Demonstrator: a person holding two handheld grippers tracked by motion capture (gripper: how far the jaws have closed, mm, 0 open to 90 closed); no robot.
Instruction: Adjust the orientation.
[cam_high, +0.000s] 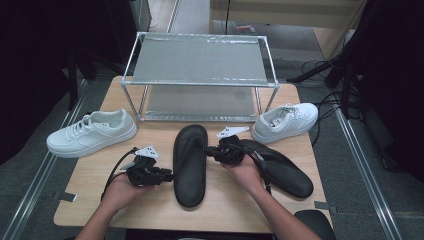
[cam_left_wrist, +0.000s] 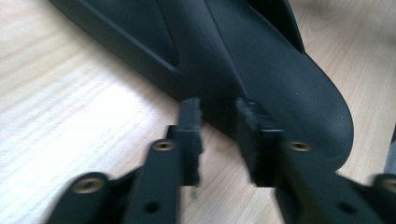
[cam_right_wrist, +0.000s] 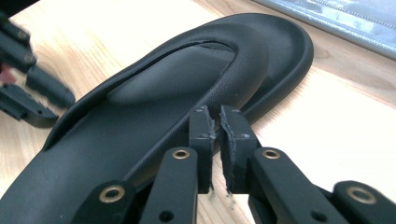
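On the bench (cam_high: 100, 197), both grippers flank the black slipper (cam_high: 190, 165): left gripper (cam_left_wrist: 218, 122) fingers parted, empty; right gripper (cam_right_wrist: 217, 125) nearly closed, empty. Widen both before pinching its edges.

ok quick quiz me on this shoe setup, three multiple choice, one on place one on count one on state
1. The black flip-flop between the two grippers lies
a) on the table, in front of the shoe rack
b) on the floor
c) inside a box

2. How many white sneakers are on the table?
a) none
b) four
c) two

3. The left gripper has its jaws
a) clamped on a shoelace
b) apart, with nothing between them
c) clamped on a cup

Answers:
1 a, since it lies flat on the wood just in front of the rack.
2 c, with one sneaker at the left and one at the right.
3 b, as the left gripper view shows a bare gap between the pads.
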